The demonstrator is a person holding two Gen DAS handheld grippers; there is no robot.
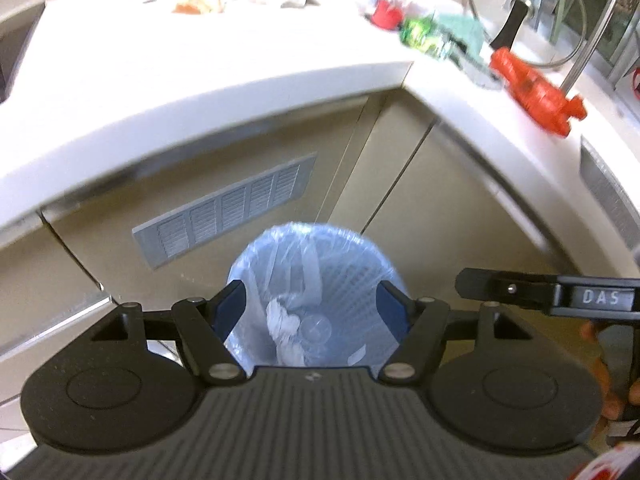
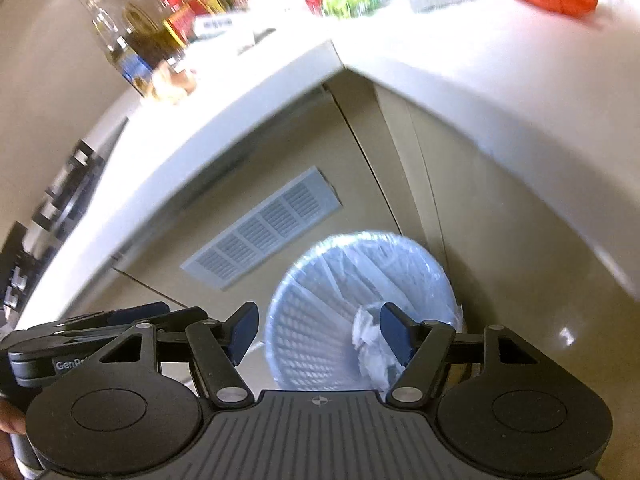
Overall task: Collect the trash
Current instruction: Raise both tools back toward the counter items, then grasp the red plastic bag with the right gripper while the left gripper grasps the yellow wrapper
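I have both grippers hanging above the trash bin [image 1: 316, 296], a blue lattice basket lined with a clear plastic bag, standing on the floor in the inner corner where the two runs of beige cabinets meet. My left gripper [image 1: 314, 306] has its jaws spread wide with nothing between the pads; through the gap I look straight down into the bin, where crumpled white paper [image 1: 282, 324] and a clear plastic lid or cup [image 1: 316, 330] lie at the bottom. My right gripper [image 2: 318, 334] is likewise released and empty, its pads apart over the near side of the bin [image 2: 360, 304], with the paper wad [image 2: 368, 336] showing just inside its right pad. In the left wrist view the tip of the right gripper pokes in from the right edge. A grey vent grille [image 1: 224, 210] sits in the cabinet face to the left of the bin. On the white countertop [image 1: 200, 80] further off, blurred, there are an orange plastic item [image 1: 536, 92] on the right, a green wrapper [image 1: 428, 34] beside it, and bottles [image 2: 140, 44] at the far left.
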